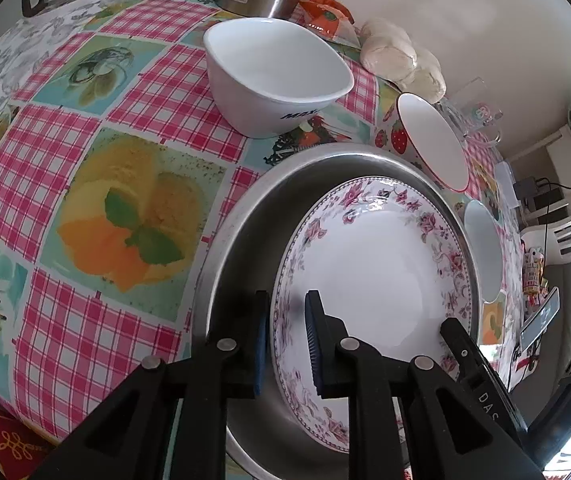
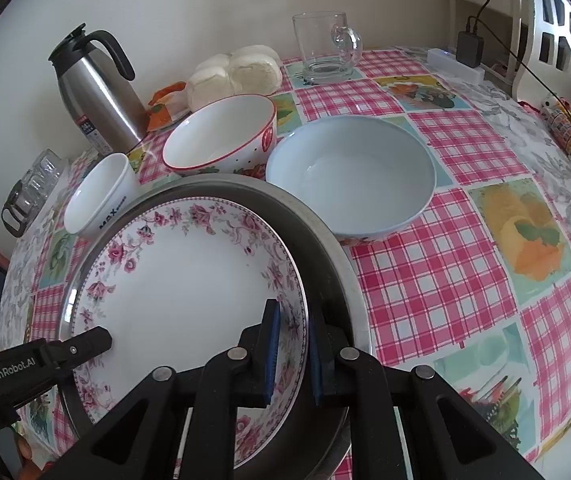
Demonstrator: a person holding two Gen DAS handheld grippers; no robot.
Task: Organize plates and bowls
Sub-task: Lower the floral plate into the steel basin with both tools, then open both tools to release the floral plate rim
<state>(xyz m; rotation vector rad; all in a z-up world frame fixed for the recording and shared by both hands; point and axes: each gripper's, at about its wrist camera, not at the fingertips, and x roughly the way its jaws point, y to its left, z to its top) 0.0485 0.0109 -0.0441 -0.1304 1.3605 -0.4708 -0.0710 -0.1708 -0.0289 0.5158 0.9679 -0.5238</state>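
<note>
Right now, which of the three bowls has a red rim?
The strawberry bowl, standing between the small white bowl with dark lettering and the large pale blue bowl. Those two have plain rims.

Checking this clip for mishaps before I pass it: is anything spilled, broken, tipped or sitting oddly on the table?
Nothing stands out. The floral plate lies inside the metal tray, gripped at opposite rims by the left gripper and right gripper. The three bowls behind stand upright and empty, with no spill or visible chip.
</note>
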